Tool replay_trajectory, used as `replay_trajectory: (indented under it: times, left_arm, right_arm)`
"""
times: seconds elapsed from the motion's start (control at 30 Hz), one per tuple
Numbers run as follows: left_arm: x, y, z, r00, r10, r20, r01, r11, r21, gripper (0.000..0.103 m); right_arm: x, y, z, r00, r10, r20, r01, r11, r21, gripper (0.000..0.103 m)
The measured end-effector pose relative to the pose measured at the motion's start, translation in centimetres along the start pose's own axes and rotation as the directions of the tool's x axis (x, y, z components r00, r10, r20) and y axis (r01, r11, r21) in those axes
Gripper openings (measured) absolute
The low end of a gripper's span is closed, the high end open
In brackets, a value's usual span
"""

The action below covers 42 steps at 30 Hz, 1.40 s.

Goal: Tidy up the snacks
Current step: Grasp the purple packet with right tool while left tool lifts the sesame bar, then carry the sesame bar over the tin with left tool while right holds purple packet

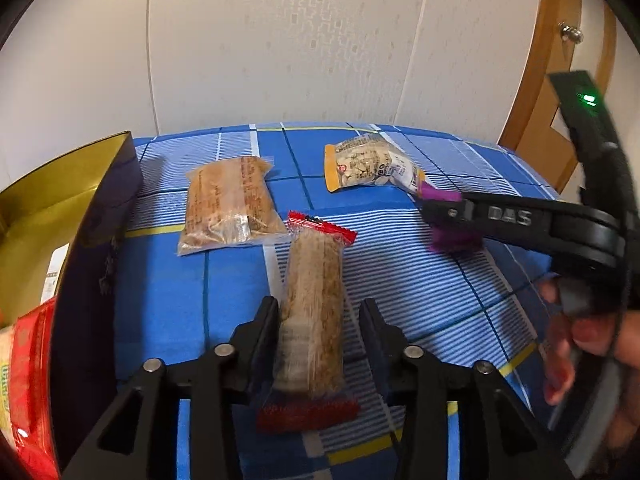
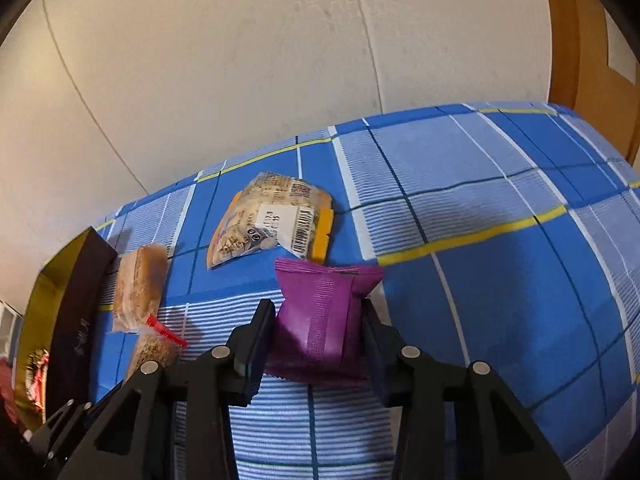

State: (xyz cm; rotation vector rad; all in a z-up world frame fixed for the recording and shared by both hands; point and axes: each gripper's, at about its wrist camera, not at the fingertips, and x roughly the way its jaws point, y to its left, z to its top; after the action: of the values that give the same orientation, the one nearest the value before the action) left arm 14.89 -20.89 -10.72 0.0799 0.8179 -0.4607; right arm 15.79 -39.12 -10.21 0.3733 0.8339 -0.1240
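My left gripper is shut on a red-ended cereal bar, which looks lifted a little above the blue checked cloth. My right gripper is shut on a purple snack packet; it also shows in the left wrist view at the right. A clear-wrapped brown bar and an orange-edged nut packet lie on the cloth beyond. A dark box with a gold inside stands at the left and holds red snack packs.
A pale wall rises right behind the table. A wooden door frame stands at the far right. The cloth's right part is bare.
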Motion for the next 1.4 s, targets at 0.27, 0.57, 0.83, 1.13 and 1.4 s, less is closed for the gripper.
replay_trajectory:
  times: [0.27,0.57,0.83,1.13,1.4]
  left_arm:
    - [-0.8,0.0,-1.1,1.000,0.013,0.005,-0.013,1.000,0.019,0.030]
    - [-4.2,-0.1,-2.6,0.998,-0.065,-0.001,0.065,0.998,-0.020,0.030]
    - [-7.9,1.2,-2.3,0.995,-0.081,0.054,0.083,0.995,-0.046,0.030]
    - [-10.7,5.1,-2.0,0.995,-0.049,0.083,0.059,0.991,-0.122,0.030]
    - [-12.2,10.2,-1.4,0.996,0.013,0.093,0.004,0.983,-0.184,0.030]
  right_arm:
    - [-0.6,-0.6,0.5,1.000,0.021,0.021,-0.022,0.999,0.039,0.042]
    - [-1.4,1.5,0.3,0.999,0.028,0.043,-0.026,0.999,-0.034,0.042]
    - [-1.5,3.1,0.0,0.998,0.037,0.043,-0.033,0.997,-0.077,0.042]
    - [-1.6,3.7,0.0,0.998,0.039,0.047,-0.034,0.995,-0.089,0.042]
    - [-1.8,4.2,-0.1,0.998,0.047,0.052,-0.042,0.994,-0.097,0.042]
